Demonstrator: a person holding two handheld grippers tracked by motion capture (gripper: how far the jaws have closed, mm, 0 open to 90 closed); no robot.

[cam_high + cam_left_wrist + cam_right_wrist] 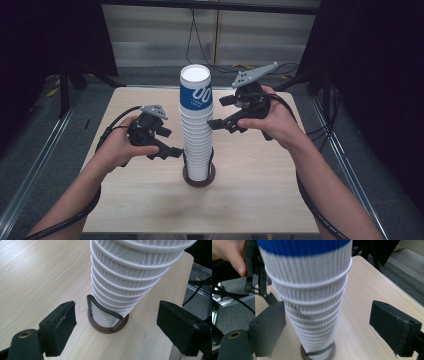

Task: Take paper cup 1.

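With both the left tool and right tool spread wide on either side of the tall cup stack standing in its holder mid-worktop, an off-centre squeeze could tip the stack over.

The table has a light wooden top with rounded corners. Directly on it stands one thing, a round dark brown holder with a bent wire loop, a little toward 6 o'clock from the table's middle. In the holder stands a tall stack of ribbed white paper cups; the top cup is blue.
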